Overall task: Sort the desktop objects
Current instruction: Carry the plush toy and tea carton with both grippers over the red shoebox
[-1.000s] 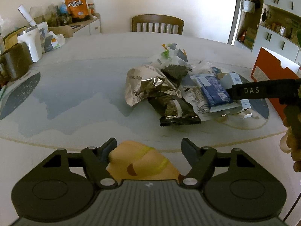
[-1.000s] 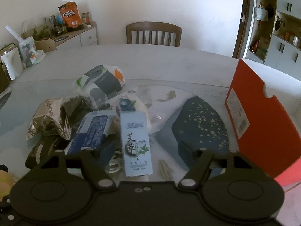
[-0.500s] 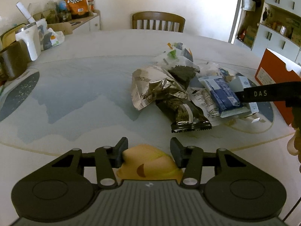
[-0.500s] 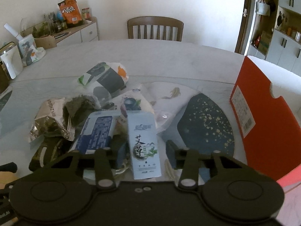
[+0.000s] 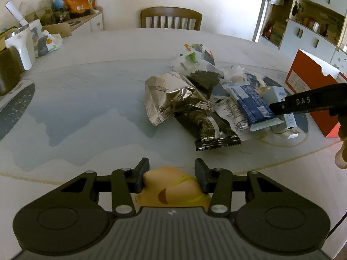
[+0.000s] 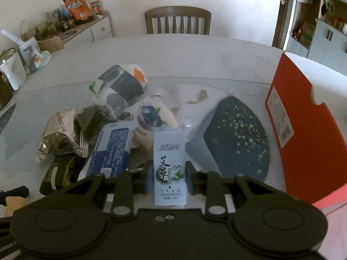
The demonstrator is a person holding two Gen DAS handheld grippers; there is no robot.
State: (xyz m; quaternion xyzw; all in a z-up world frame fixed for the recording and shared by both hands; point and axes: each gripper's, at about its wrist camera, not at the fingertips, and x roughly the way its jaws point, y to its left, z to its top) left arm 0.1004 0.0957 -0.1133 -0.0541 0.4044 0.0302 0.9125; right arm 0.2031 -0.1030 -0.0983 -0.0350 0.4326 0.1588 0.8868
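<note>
A: Comparing with half a second back, what is changed at the left gripper (image 5: 172,174)?
B: The yellow toy (image 5: 173,189) at bottom centre of the left view is now pinched; both fingers are pressed against its sides, where a gap was seen before. A second ago the jaws were spread wide.

A: And the right gripper (image 6: 167,178)?
B: It is closed on the pale blue box (image 6: 169,166), low centre of the right view. Both pads are seen touching the box sides; earlier they stood apart from it. The box is held upright-facing, with printed characters readable.

A: Is the pile moved?
B: No shift is noted. The silver foil bag (image 5: 167,97), the black snack pack (image 5: 208,130) and the blue sachet (image 5: 252,106) are still heaped right of centre in the left view, on the table (image 5: 86,99). The blue sachet is seen just left of the box in the right view.

A: Anything else?
B: The orange box (image 6: 303,130) is kept at the right edge, standing on the table. The chair (image 6: 177,19) is seen at top centre.
</note>
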